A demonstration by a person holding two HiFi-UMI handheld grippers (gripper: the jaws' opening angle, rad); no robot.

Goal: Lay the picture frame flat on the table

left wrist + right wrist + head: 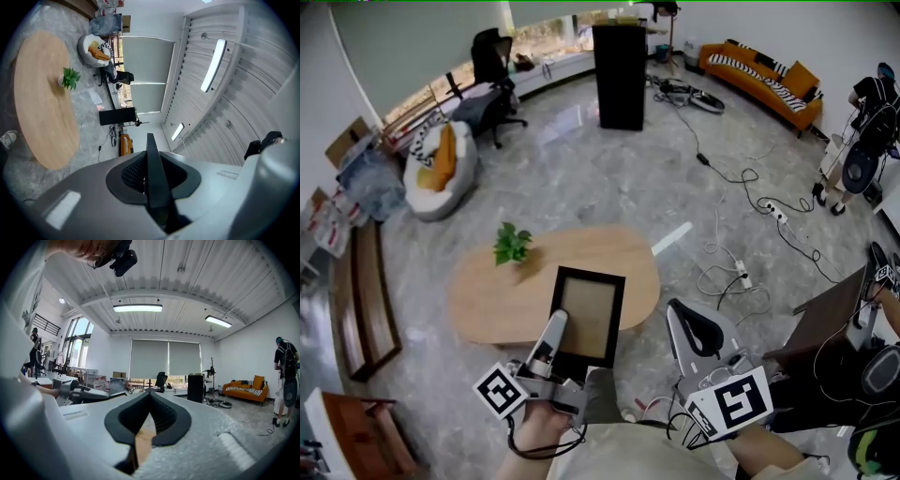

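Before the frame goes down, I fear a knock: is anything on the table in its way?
Nothing visible is. The potted plant stands left of the picture frame, apart from it; the table shows only wood elsewhere.

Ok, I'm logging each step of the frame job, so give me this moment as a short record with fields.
picture frame: held at its lower left edge over the table's near side
left gripper: shut on the frame's edge
right gripper: jaws together, empty, off to the right
table: oval, wooden
potted plant: on the table's far left part
frame resting on table: cannot tell
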